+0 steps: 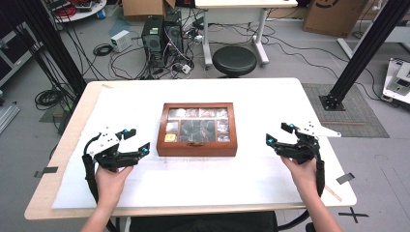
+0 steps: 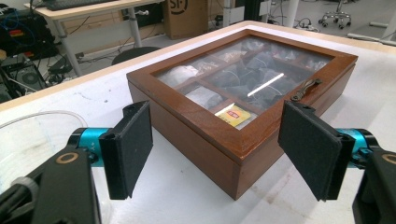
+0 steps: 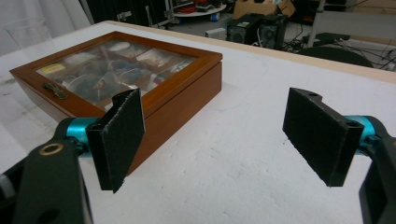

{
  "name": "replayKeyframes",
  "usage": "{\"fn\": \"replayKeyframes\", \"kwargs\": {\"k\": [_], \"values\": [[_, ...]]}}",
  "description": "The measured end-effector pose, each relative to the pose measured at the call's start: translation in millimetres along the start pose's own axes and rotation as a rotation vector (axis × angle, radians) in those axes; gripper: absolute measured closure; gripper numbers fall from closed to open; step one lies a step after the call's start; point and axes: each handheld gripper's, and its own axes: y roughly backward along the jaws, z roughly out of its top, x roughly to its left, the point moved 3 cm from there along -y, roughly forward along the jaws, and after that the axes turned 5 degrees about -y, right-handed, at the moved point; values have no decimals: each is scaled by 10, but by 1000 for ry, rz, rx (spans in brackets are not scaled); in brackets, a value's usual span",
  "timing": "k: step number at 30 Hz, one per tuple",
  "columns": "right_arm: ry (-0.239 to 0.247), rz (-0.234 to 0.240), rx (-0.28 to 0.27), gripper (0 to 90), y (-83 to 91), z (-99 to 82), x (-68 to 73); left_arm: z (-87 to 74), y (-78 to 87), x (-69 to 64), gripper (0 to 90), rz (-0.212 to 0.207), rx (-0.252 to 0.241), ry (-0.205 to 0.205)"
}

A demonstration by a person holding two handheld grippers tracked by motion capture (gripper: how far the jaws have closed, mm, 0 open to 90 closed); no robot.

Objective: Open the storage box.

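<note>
Lab room with cables, computer towers and a black stool (image 1: pixel 234 60) sitting behind a white worktop (image 1: pixel 270 121). Left hand-held gripper (image 1: pixel 136 141) is hovering low over the worktop, jaws standing wide apart with nothing between them, pointing at the box's near left corner. Right hand-held gripper (image 1: pixel 279 133) is hovering the same way on the other side, jaws also wide and empty. Wooden box (image 1: pixel 197 150) is lying mid-worktop between the two, apart from both, its glass lid closed, handle (image 2: pixel 306 88) on the front edge, packets showing in the compartments, a yellow packet (image 2: pixel 233 114) near the front.
</note>
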Motion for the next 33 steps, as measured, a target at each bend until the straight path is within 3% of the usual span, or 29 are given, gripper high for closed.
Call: {"fn": "replayKeyframes", "kwargs": {"k": [10, 18, 22, 33], "values": [[28, 32, 19, 212, -171, 0, 163, -2, 0, -4, 262, -6, -8, 4], [81, 91, 93, 261, -429, -41, 414, -14, 28, 22, 262, -1, -13, 18], [107, 125, 135, 334, -501, -80, 490, -17, 23, 22, 262, -2, -10, 19], [119, 178, 249, 414, -635, -190, 547, -24, 10, 17, 262, -6, -1, 19]]}}
